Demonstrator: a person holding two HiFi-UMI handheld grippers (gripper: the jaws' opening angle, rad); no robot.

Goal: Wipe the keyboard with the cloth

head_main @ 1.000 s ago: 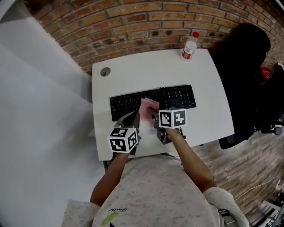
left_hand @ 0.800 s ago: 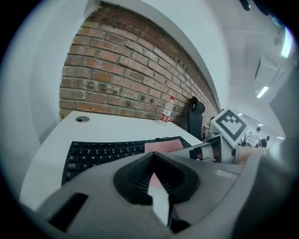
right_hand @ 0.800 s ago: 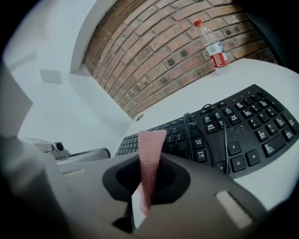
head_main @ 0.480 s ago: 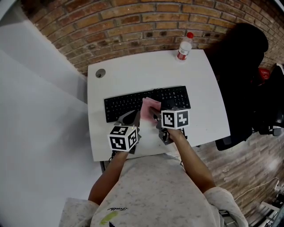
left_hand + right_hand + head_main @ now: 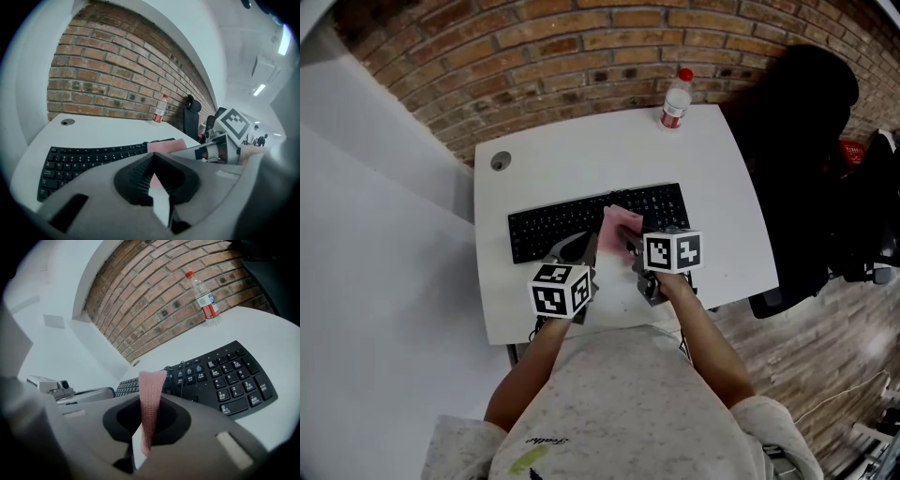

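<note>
A black keyboard (image 5: 553,225) lies across the middle of the white desk (image 5: 581,150). My right gripper (image 5: 628,246) is shut on a pink cloth (image 5: 619,223), which rests on the keys right of the keyboard's centre. In the right gripper view the cloth (image 5: 151,399) stands up as a strip between the jaws of the right gripper (image 5: 149,408), with the keyboard (image 5: 220,380) beyond. My left gripper (image 5: 577,247) hovers at the keyboard's near edge, left of the cloth. Its jaws (image 5: 152,164) are shut on nothing, with the keyboard (image 5: 84,159) and cloth (image 5: 166,146) ahead.
A plastic bottle (image 5: 676,97) with a red cap stands at the desk's far right corner, also seen as the bottle (image 5: 205,298). A cable hole (image 5: 500,161) is at the far left. A black chair (image 5: 806,141) stands right of the desk, a brick wall (image 5: 581,56) behind.
The desk and keyboard have slid left in the head view, so both grippers and the cloth now sit further right along the keyboard. Both grips are unchanged.
</note>
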